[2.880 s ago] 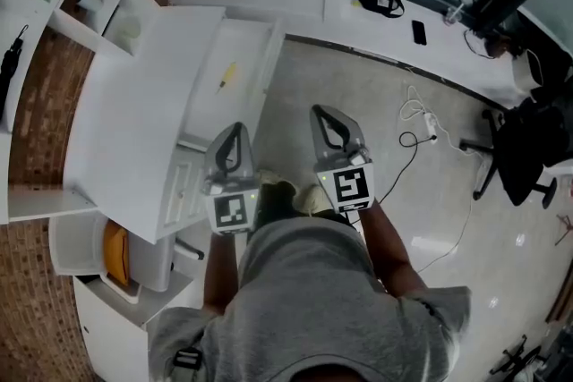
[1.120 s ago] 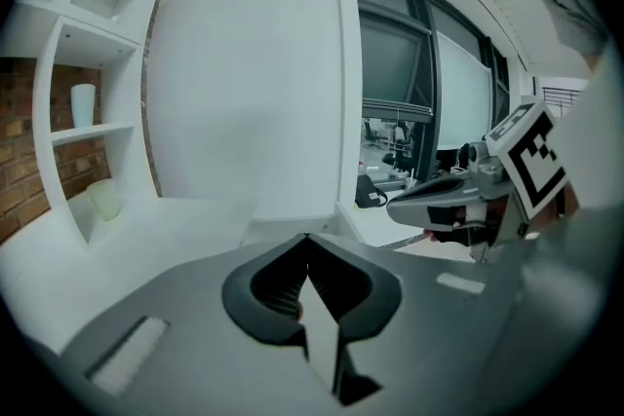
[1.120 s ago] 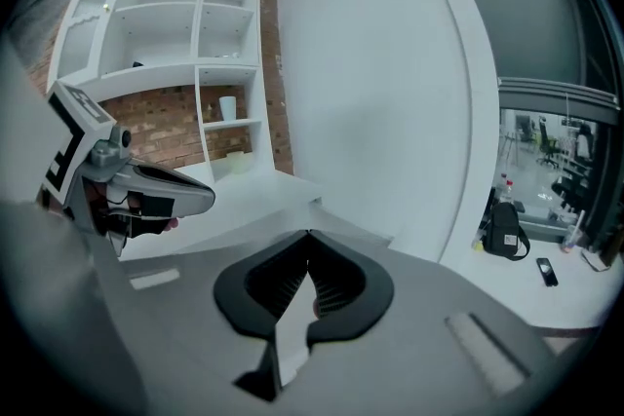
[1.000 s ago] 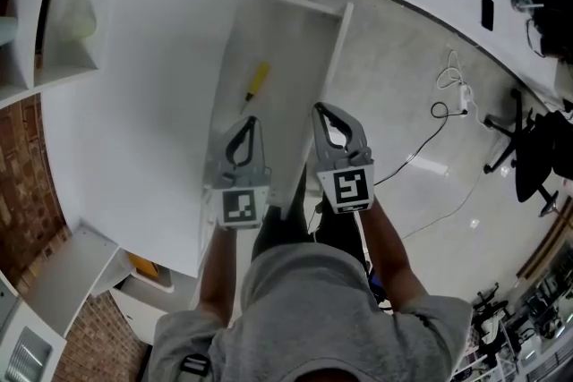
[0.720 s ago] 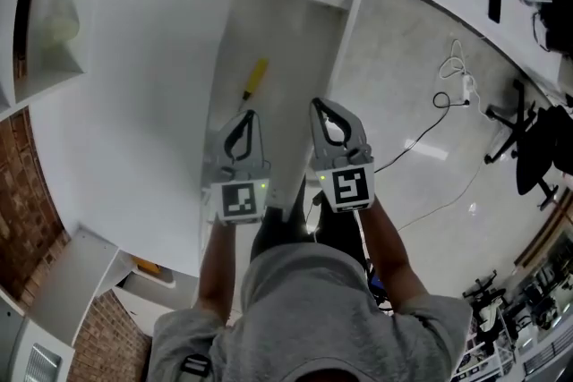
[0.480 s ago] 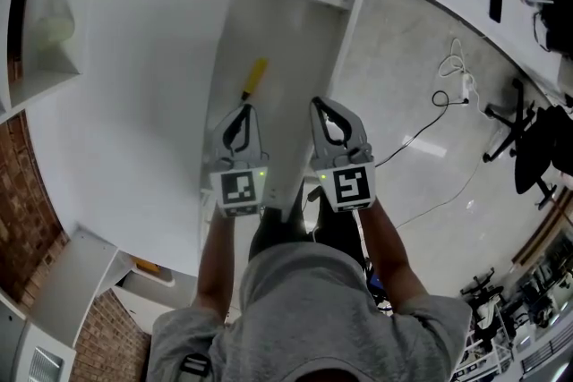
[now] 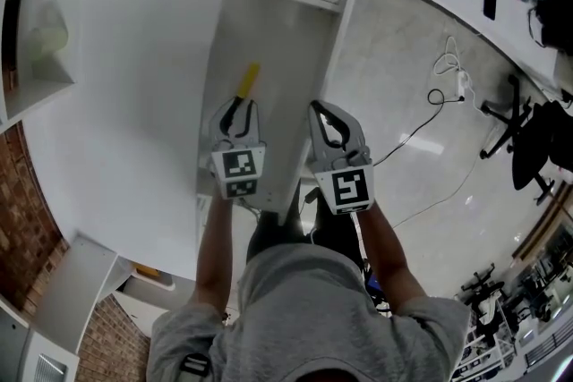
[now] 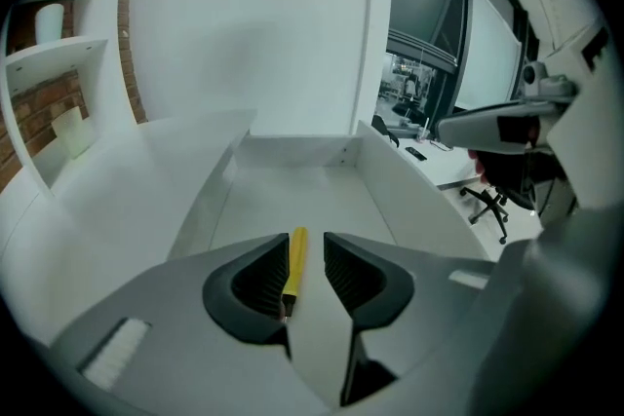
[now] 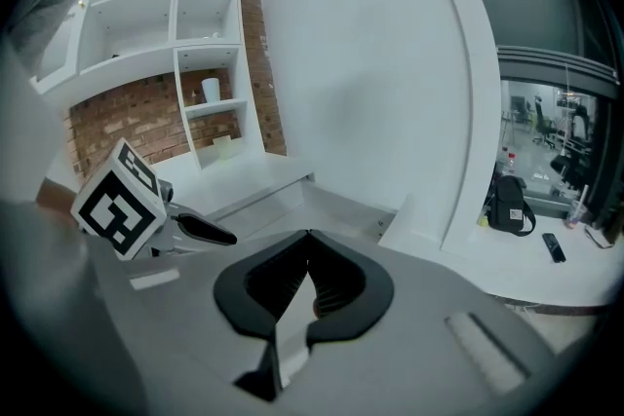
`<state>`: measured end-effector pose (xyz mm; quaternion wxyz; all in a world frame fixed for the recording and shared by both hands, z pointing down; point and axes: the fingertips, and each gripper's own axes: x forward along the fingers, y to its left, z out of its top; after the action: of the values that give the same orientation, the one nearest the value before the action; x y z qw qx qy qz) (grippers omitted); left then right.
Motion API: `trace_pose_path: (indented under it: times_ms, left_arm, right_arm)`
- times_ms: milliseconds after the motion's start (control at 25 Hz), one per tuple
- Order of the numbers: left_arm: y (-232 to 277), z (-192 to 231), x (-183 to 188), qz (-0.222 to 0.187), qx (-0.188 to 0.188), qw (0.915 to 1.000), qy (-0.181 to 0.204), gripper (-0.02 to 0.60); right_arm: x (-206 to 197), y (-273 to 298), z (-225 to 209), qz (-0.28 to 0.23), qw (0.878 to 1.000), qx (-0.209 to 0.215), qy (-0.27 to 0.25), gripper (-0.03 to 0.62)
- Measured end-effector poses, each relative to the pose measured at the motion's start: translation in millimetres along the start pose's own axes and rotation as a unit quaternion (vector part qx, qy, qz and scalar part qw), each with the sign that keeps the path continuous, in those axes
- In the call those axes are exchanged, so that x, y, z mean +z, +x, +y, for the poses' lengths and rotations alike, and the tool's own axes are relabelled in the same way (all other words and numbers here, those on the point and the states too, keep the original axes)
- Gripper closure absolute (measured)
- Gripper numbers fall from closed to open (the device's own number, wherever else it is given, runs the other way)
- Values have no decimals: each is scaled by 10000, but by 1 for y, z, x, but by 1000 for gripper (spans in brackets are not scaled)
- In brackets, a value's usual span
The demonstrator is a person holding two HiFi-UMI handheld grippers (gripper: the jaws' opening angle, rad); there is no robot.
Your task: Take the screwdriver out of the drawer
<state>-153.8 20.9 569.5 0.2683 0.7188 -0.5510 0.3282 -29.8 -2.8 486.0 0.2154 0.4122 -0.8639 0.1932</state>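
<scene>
A screwdriver point(image 7: 245, 81) with a yellow handle lies on the floor of the open white drawer point(image 7: 333, 49). My left gripper point(image 7: 235, 108) hangs over the drawer, pointing steeply down just short of the handle. In the left gripper view its jaws are opening, and the yellow screwdriver point(image 8: 294, 262) shows in the gap of the left gripper point(image 8: 306, 244), with neither pad pressing on it. My right gripper point(image 7: 325, 114) hovers over the drawer's right side. In the right gripper view the right gripper point(image 9: 308, 237) is shut with nothing in it.
The white desk top point(image 7: 134, 103) runs along the drawer's left. A white shelf unit point(image 7: 36, 31) stands further left against a brick wall. On the floor to the right lie a cable point(image 7: 448, 76) and an office chair point(image 7: 537, 139).
My left gripper has sunk towards the drawer and tipped downward, closing in on the screwdriver, and its jaws have parted. The right gripper has stayed about where it was.
</scene>
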Motion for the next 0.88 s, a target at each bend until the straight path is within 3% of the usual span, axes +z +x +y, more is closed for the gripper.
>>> trace_pose_path:
  times_ms: [240,880]
  left_arm:
    - [23,-1,-16,303,-25,9991,289,435]
    - [63,6,-63,974,55,9952,94,429]
  right_arm:
    - [-5,-1,-7,39,9999,-87,85,591]
    - [-17,-3,-16,154,9996,-132,201,591]
